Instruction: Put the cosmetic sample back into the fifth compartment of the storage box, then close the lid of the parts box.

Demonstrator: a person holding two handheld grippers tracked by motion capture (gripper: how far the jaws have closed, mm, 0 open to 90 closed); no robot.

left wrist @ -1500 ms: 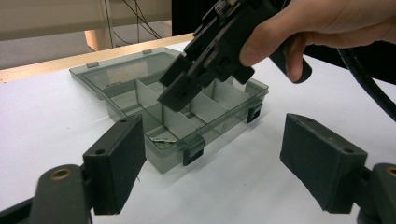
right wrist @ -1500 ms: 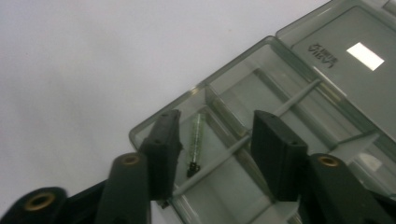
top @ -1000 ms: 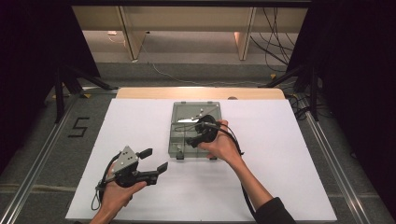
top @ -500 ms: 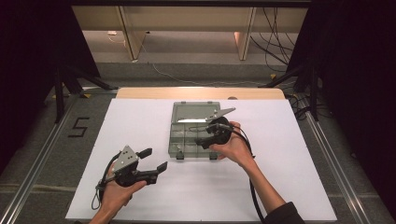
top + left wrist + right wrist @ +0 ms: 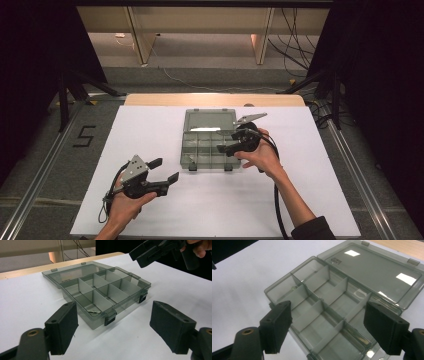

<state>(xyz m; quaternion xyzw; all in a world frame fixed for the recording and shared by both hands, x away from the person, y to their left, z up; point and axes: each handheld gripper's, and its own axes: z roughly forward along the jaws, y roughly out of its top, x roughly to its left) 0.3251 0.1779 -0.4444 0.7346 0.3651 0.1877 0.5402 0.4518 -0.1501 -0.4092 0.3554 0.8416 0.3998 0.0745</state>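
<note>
organizer box (image 5: pixel 208 142): smoky translucent grey, black latches | table cover (image 5: pixel 150 135): plain white | table edge (image 5: pixel 215 100): pale wood | left gripper (image 5: pixel 162 170), right gripper (image 5: pixel 227 145): black jaws, grey top plates | floor marking (image 5: pixel 84 136): black "5"

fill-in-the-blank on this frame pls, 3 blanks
1. The box lid lies ____ flat on the table.
2. The right claw hovers over the box with its jaws ____.
3. The left claw is held ____ of the box, jaws apart, gripping nothing.

Missing words: open; open; short
</note>
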